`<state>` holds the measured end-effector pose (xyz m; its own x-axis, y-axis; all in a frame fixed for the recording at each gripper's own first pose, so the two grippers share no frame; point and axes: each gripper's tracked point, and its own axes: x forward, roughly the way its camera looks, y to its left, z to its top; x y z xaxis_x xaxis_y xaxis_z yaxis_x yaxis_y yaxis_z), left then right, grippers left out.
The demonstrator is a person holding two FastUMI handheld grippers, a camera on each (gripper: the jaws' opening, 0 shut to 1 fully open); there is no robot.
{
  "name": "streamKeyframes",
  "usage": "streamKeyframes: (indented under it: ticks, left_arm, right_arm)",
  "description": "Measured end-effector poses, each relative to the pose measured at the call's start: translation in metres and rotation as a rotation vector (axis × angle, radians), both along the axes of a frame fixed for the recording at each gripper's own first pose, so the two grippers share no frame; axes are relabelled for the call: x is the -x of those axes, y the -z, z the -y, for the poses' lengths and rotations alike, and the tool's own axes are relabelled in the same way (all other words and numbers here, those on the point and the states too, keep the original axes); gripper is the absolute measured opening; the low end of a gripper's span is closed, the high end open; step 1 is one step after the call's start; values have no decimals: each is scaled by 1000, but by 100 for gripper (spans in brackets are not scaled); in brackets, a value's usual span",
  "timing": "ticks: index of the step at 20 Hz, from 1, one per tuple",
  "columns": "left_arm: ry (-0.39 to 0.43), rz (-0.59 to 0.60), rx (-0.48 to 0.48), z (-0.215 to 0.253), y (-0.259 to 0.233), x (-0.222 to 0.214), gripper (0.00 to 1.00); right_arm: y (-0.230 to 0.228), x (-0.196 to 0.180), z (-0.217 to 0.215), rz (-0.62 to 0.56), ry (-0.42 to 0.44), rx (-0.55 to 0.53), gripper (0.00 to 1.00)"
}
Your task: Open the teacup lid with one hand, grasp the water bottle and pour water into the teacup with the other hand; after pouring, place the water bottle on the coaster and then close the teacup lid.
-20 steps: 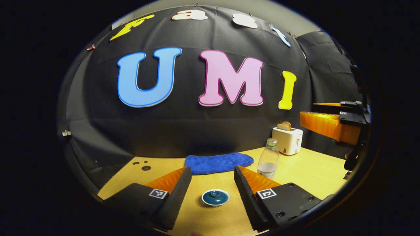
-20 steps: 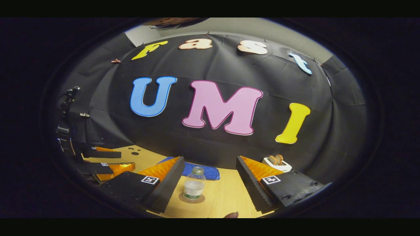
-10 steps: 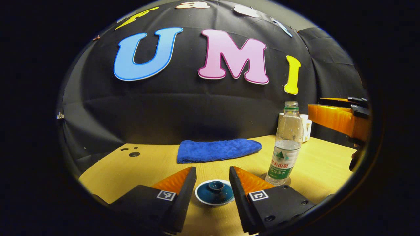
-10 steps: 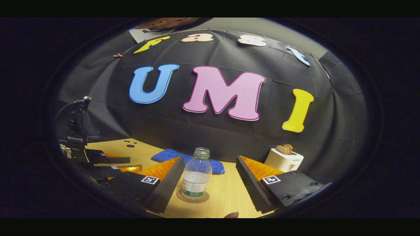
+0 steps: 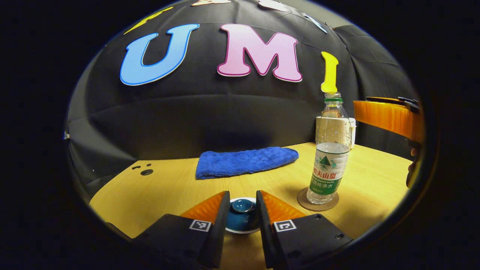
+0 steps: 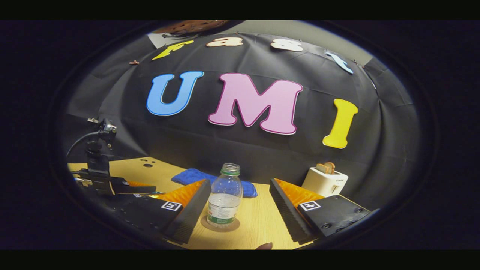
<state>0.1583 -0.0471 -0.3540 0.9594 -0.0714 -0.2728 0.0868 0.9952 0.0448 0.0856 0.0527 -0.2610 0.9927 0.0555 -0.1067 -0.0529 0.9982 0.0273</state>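
Note:
A blue teacup lid (image 5: 242, 215) with a round knob sits on its white-rimmed cup near the table's front edge. My left gripper (image 5: 242, 193) is low over it, and both fingers touch the lid's sides. A clear, uncapped water bottle (image 5: 330, 157) with some water stands upright on a round brown coaster (image 5: 318, 204) to the right. In the right gripper view the bottle (image 6: 225, 202) stands on the coaster (image 6: 220, 227) just ahead of my right gripper (image 6: 240, 182), which is open and apart from it. The left gripper (image 6: 123, 187) shows at the far left.
A folded blue cloth (image 5: 245, 161) lies at the back of the wooden table (image 5: 168, 187). A white toaster (image 6: 324, 180) with bread in it stands at the back right. Part of the right gripper (image 5: 386, 116) hangs beyond the bottle.
My left gripper has come down and forward over the lid, and its fingers have narrowed onto it. The right gripper has lowered slightly and stays open behind the bottle.

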Motion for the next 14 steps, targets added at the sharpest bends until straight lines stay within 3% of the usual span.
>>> streamKeyframes:
  ticks: [2, 6, 7, 8, 14]
  left_arm:
    - [-4, 0, -17, 1, 0, 0, 34]
    - [-19, 12, -8, -1, -5, 0, 33]
    - [-22, 28, 5, -1, -9, 0, 27]
    - [-22, 45, 14, 0, -17, -1, 31]
    - [-42, 129, 24, -19, -59, -1, 31]
  right_arm:
    - [3, -1, 0, -3, 3, 0, 96]
    - [10, -3, -3, -17, -4, 1, 96]
    - [14, -4, -5, -20, -7, 0, 96]
    - [17, -5, -7, -25, -12, -3, 96]
    - [49, -14, -22, -79, -38, -55, 96]
